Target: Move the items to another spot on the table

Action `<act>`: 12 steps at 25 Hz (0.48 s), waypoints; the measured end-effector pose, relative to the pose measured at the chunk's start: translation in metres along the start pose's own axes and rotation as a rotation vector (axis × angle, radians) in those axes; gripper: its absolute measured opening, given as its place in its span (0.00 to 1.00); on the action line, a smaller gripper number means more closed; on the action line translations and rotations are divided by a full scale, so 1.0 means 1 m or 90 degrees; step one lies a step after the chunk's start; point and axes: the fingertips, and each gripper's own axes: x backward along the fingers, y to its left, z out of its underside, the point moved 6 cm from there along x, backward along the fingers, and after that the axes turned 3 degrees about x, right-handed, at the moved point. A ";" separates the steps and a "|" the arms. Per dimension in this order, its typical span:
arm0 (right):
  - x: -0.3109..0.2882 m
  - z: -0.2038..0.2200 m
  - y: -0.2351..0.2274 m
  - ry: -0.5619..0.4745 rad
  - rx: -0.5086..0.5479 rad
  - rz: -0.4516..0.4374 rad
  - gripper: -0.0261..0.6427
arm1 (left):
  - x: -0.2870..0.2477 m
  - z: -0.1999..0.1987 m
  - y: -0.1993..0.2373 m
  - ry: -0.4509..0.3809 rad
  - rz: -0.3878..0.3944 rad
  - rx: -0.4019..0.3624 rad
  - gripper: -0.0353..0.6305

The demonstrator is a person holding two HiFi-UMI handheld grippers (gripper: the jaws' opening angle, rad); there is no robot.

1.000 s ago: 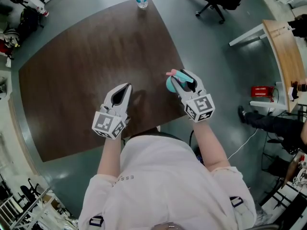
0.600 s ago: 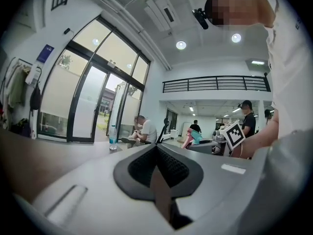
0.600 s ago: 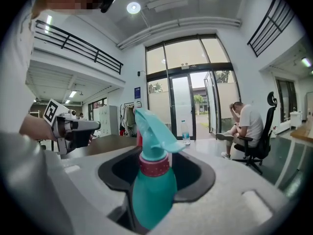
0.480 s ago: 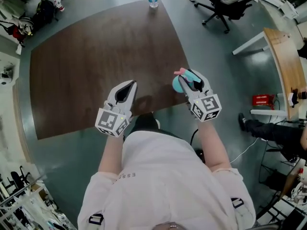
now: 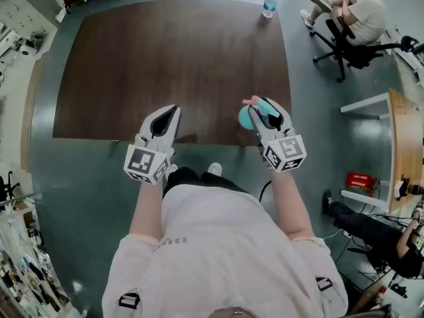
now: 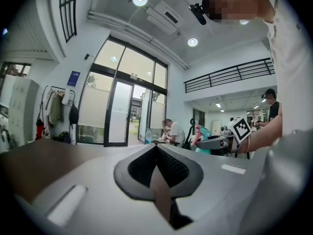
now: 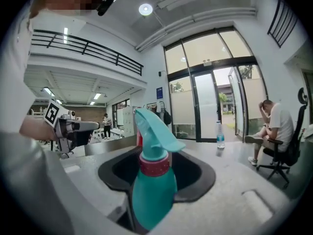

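Observation:
A teal spray bottle [image 5: 248, 115] with a pink trigger and a red collar is clamped upright in my right gripper [image 5: 260, 110], over the near right edge of the dark brown table [image 5: 172, 65]. In the right gripper view the spray bottle [image 7: 152, 180] stands between the jaws, its nozzle pointing right. My left gripper [image 5: 171, 113] hovers shut at the table's near edge, left of the bottle. Nothing sits between the closed fingertips of the left gripper [image 6: 156, 150]. From there the right gripper [image 6: 215, 142] and the spray bottle [image 6: 202, 133] show to the right.
A clear water bottle [image 5: 269, 2] stands at the table's far right corner, the same water bottle [image 7: 220, 134] showing ahead of my right gripper. A person on an office chair [image 5: 358, 22] sits beyond that corner. A wooden desk [image 5: 405, 138] and a red box [image 5: 361, 179] lie at right.
The table has swung round in the head view and now lies farther ahead. Both grippers have ended up at its near edge, the right one still clamping the spray bottle.

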 end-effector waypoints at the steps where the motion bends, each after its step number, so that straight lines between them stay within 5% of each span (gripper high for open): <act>1: -0.008 -0.002 0.006 -0.004 -0.005 -0.018 0.31 | 0.011 -0.002 0.008 -0.003 -0.020 0.000 0.08; 12: -0.104 -0.017 0.134 0.013 0.023 -0.154 0.31 | 0.163 -0.005 0.111 -0.030 -0.197 0.024 0.08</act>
